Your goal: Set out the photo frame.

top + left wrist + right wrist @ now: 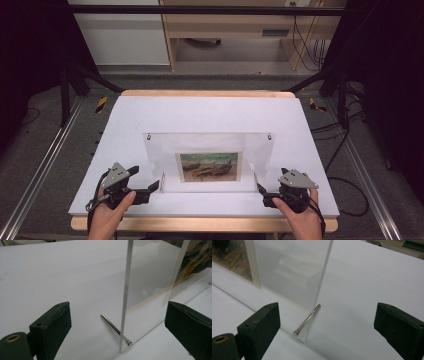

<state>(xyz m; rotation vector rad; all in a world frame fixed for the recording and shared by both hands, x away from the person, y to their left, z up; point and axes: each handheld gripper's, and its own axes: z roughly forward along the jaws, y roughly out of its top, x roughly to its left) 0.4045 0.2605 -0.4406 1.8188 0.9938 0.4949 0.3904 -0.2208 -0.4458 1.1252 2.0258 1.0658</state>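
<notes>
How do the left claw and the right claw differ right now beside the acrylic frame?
The left claw sits at the frame's lower left corner, the right claw at its lower right. The left claw's jaws straddle the frame's edge, with the left pin between them; the right claw's jaws do the same around the right pin. Both are open wide, pads clear of the frame, which stands upright on the white board.
</notes>
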